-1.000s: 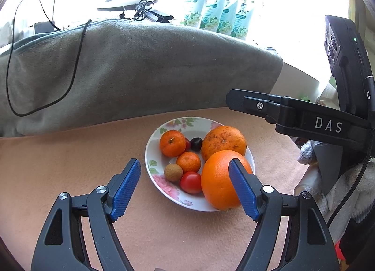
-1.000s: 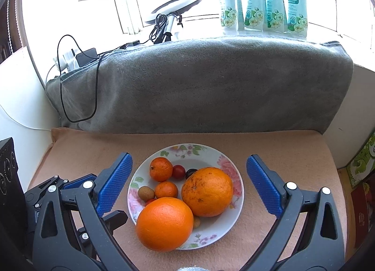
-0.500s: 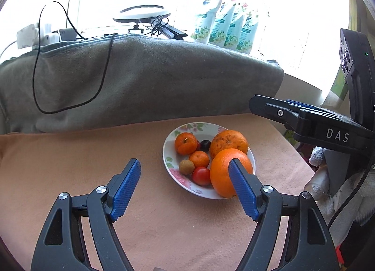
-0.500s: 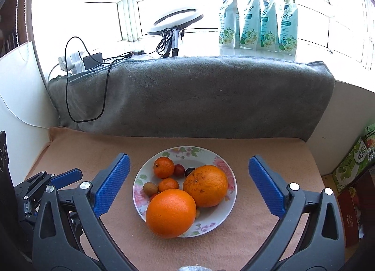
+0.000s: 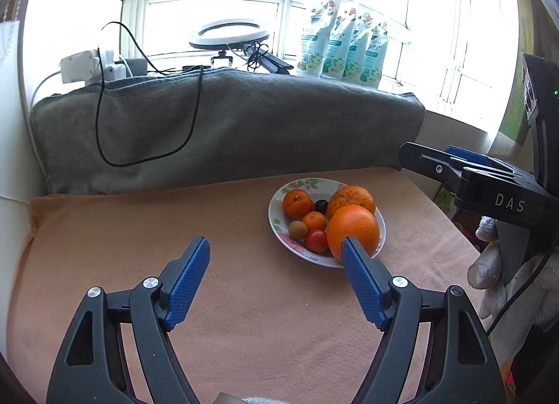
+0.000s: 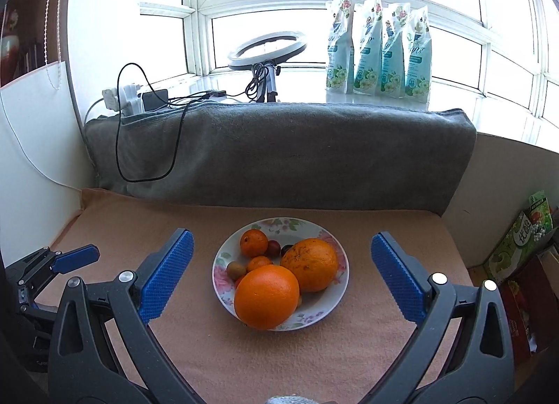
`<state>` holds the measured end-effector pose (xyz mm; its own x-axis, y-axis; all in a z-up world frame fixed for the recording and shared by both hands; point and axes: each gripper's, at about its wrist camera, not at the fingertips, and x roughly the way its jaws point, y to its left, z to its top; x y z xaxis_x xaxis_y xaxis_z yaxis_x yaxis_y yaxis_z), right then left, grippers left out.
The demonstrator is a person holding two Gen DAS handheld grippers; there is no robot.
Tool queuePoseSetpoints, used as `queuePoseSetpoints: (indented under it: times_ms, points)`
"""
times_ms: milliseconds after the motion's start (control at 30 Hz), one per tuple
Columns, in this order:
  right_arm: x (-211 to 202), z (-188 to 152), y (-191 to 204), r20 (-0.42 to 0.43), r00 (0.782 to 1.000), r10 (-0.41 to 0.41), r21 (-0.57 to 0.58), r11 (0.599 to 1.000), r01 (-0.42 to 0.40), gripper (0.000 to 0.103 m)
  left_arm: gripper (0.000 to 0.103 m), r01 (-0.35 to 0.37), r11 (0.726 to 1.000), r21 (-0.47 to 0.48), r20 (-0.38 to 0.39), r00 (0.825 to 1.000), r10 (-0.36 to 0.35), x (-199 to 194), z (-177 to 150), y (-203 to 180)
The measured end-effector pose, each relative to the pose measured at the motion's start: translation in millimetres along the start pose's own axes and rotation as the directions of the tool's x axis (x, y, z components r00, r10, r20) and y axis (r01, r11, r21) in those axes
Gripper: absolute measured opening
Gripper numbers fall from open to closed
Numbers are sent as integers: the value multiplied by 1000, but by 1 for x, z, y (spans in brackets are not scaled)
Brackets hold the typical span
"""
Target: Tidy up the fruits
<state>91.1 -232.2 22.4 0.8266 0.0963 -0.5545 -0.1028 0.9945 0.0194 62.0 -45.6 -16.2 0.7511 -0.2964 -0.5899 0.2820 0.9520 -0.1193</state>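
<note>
A flowered plate (image 6: 340, 285) of fruit sits on a peach-coloured cloth (image 6: 279, 362) spread over a table, just in front of a grey blanket (image 6: 297, 152) draped along the window ledge. Seen from the right wrist, the plate lies between the spread blue pads of the right gripper (image 6: 279, 274), whose jaws stand wide apart and touch nothing. The left gripper (image 5: 276, 276) is likewise spread and empty; in its own view the plate (image 5: 276, 220) lies ahead and to the right, with its right pad crossing in front of the big orange (image 5: 353, 229) without any visible contact.

On the plate, the smooth big orange (image 6: 267, 295) sits at the near rim, and a second, speckled orange (image 6: 309, 264) rests just behind and to its right, the two touching. A small tangerine (image 6: 254, 242) sits at the far left, its stem end facing up. Another, smaller tangerine (image 6: 259, 263), a brownish round fruit (image 6: 234, 269), a red fruit (image 6: 273, 248) and a dark one (image 6: 287, 248) crowd the middle. A red tomato (image 5: 316, 240) shows at the near edge in the left view. All the fruit is round, so no long axis can be made out.

Behind the blanket stand a ring light (image 6: 269, 44) and four flowered pouches (image 6: 379, 51) upright in a row on the sill; a black cable (image 6: 150, 145) loops down over the blanket.
</note>
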Motion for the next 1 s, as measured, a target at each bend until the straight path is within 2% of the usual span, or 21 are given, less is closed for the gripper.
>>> queuePoseSetpoints:
  times_ms: [433,1000]
  points:
    - [-36,-31,-17,33,999,-12,52,999,10,103,78,-90,996,-13,-9,996,90,-30,-24,4]
    - [-35,-51,-31,-15,999,-32,92,995,34,103,78,-100,995,-24,21,995,100,-43,-25,6]
